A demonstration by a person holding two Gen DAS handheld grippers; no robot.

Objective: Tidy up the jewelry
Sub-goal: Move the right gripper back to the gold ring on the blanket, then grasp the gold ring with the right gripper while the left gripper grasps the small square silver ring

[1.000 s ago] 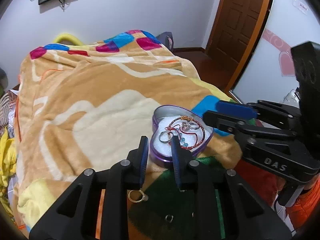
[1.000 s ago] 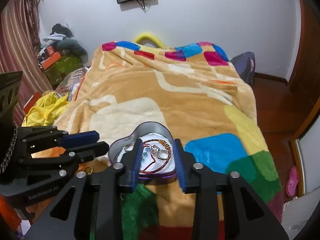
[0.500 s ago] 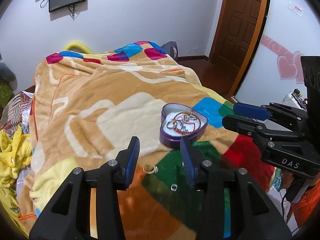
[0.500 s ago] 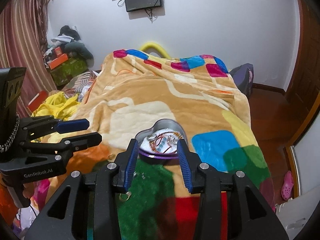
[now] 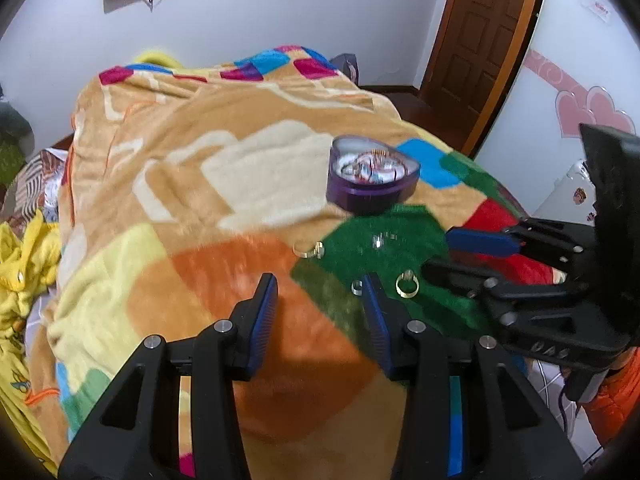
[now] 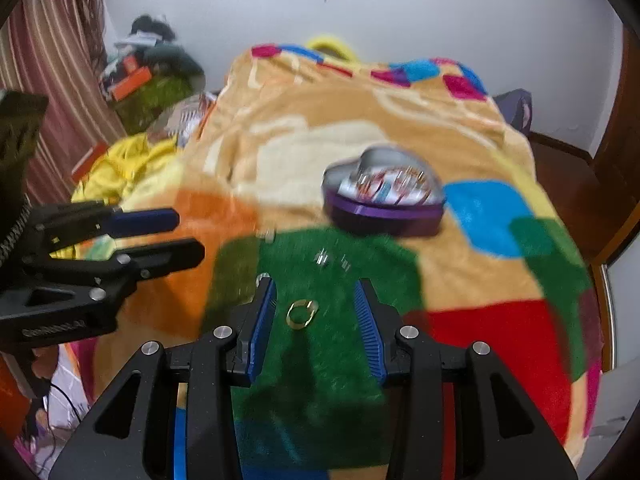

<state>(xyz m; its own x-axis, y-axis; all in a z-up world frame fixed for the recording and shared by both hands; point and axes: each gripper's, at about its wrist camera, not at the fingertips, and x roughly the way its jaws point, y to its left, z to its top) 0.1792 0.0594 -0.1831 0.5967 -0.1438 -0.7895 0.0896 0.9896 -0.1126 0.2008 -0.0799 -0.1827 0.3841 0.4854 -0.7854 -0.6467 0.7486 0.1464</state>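
Your right gripper (image 6: 314, 300) stands wide open, empty, straddling a gold ring (image 6: 302, 313) on the blanket's (image 6: 328, 360) green patch; your left view shows that ring (image 5: 407, 283) beside its finger. Left gripper (image 5: 318, 294) also gapes empty. The heart tin (image 6: 384, 196) of jewelry sits mid-blanket; bare orange cloth lies leftward.

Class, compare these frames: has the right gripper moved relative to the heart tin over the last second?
Yes. The right gripper has pulled back from the heart tin, toward the bed's near edge, and now frames a gold ring.
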